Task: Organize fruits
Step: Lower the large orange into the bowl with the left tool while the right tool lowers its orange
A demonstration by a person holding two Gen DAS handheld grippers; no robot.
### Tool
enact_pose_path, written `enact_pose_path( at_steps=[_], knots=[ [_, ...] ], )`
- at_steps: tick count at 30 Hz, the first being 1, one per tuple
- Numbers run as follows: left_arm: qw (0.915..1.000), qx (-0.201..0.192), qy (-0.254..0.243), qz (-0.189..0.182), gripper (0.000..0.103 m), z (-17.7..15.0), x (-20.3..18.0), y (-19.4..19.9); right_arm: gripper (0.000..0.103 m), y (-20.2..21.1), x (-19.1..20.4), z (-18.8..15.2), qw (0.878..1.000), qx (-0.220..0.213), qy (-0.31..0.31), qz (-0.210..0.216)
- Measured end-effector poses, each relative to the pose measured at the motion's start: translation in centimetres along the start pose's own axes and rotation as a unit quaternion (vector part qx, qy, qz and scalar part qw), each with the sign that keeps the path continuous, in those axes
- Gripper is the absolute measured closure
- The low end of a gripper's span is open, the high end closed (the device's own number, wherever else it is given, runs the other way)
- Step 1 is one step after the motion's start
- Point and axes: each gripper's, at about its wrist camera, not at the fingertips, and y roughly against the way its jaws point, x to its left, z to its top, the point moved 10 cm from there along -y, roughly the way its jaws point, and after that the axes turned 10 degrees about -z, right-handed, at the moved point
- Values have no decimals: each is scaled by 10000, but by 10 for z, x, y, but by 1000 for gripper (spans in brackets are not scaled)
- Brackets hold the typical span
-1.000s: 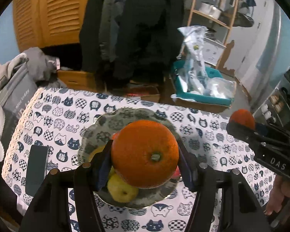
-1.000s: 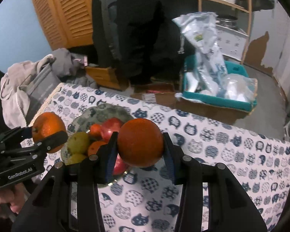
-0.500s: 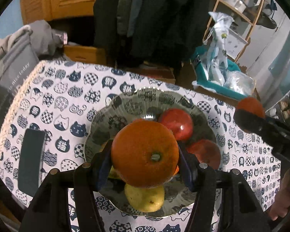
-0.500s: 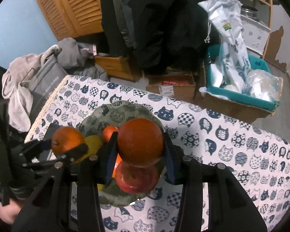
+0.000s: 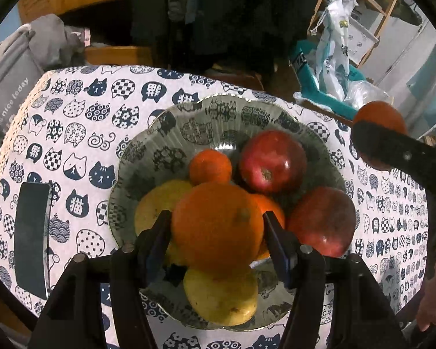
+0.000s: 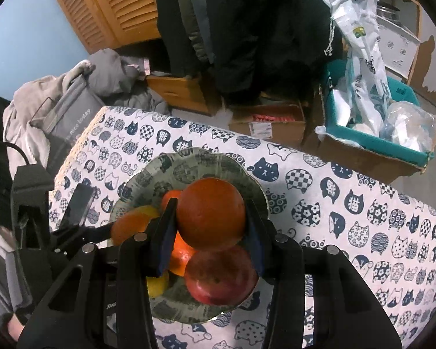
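Observation:
My left gripper (image 5: 217,229) is shut on a large orange (image 5: 218,224) and holds it over the patterned fruit bowl (image 5: 171,142). In the bowl lie two red apples (image 5: 271,161), a small orange (image 5: 210,166) and yellow pears (image 5: 221,298). My right gripper (image 6: 210,226) is shut on a darker orange (image 6: 210,212) above the same bowl (image 6: 194,165), over a red apple (image 6: 221,276). The right gripper with its orange also shows at the right of the left wrist view (image 5: 378,116). The left gripper with its orange shows at the left of the right wrist view (image 6: 128,228).
The bowl stands on a table with a cat-print cloth (image 5: 81,107). A dark phone (image 5: 32,235) lies left of the bowl. Beyond the table's far edge are a grey bag (image 6: 64,116), cardboard boxes (image 6: 270,122) and a teal bin with plastic bags (image 6: 372,116).
Both grippers have moved forward and down over the bowl, each still holding its orange. The bowl's fruit now shows fully under them.

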Motion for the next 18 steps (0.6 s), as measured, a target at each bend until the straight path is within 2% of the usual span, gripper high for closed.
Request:
enact_pose_path(
  at_steps=[1,3,11,18],
  knots=[
    [10000,-17,-5,-9,32,0,-1,1,60,-1,0,0,10000,9,-7,8],
    [9999,-54,-73,41,16,2,-2,4,60,-3,2,1,10000,33,-15,39],
    [9998,-196,-60,33,16,0,1,28,60,-10,14,3,9997,132,-23,225],
    [9987,-469,134,126,16,0,21,57,60,-24,32,-2,9989,333,113,305]
  ],
)
